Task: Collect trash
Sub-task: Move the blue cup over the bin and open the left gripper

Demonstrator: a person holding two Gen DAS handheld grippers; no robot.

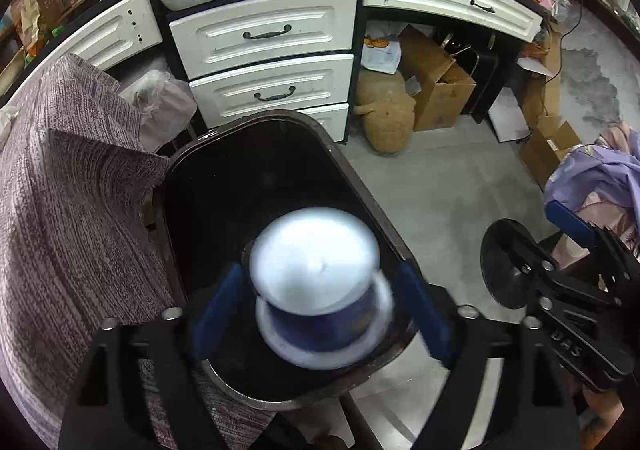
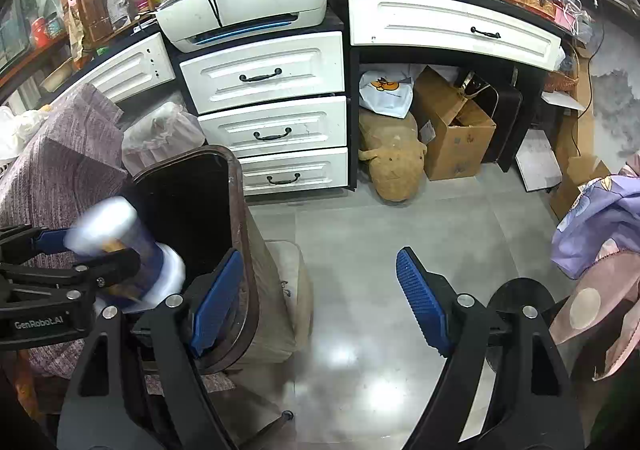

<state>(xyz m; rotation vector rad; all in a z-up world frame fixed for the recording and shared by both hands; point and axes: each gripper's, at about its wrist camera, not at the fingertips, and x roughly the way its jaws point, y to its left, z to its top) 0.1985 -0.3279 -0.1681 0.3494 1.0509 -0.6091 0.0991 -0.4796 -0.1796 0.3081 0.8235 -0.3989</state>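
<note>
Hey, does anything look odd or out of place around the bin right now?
The cup is blurred over the open bin, between the left gripper fingers, which look spread apart from it. Nothing looks spilled or broken.

Left gripper (image 1: 320, 314) sits low center of its own view, blue fingers spread wide apart. Right gripper (image 2: 316, 302) is low center in its view too, fingers gaping.

Blue-white cup (image 1: 320, 286) blurred, inverted above open dark bin (image 1: 224, 154)
</note>
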